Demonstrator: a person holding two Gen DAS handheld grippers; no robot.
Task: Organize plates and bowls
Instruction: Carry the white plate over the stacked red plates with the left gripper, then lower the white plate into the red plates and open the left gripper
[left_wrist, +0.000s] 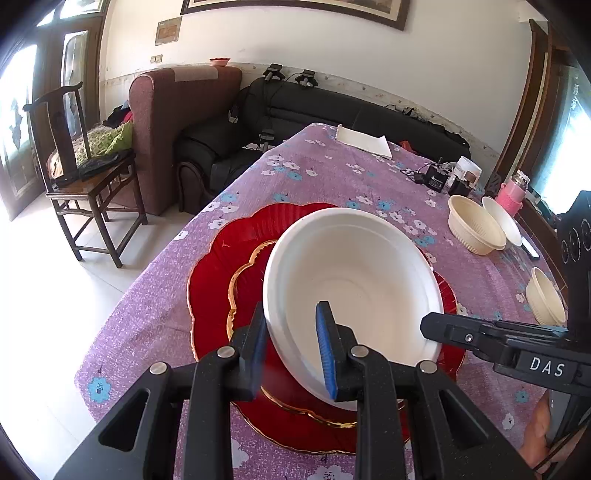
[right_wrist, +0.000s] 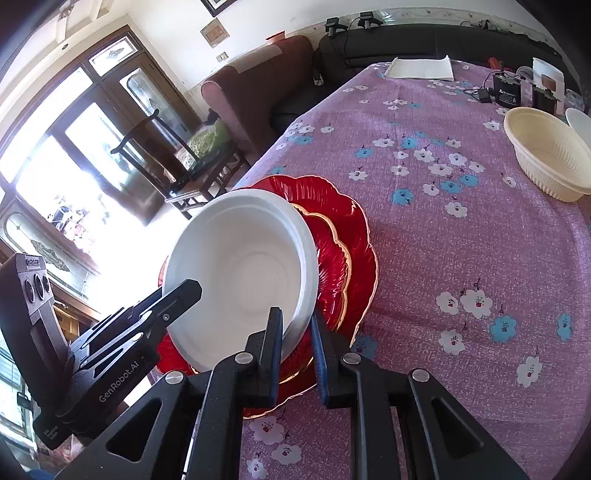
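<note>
A white bowl (left_wrist: 354, 280) (right_wrist: 243, 273) is tilted over two stacked red gold-rimmed plates (left_wrist: 218, 280) (right_wrist: 343, 251) near the table's front left. My left gripper (left_wrist: 291, 347) straddles the bowl's near rim, one finger outside and one inside, closed on it. My right gripper (right_wrist: 297, 350) clamps the bowl's rim on the other side and shows in the left wrist view (left_wrist: 461, 332). The left gripper shows in the right wrist view (right_wrist: 166, 306).
Cream bowls (left_wrist: 474, 227) (right_wrist: 550, 155) and another cream bowl (left_wrist: 546, 299) stand at the right of the purple flowered tablecloth (left_wrist: 332, 177). A white folded cloth (left_wrist: 364, 142), a black power adapter (left_wrist: 434, 177) and a pink bottle (left_wrist: 511, 195) lie farther back. A wooden chair (left_wrist: 81, 173) and sofas stand beyond the left edge.
</note>
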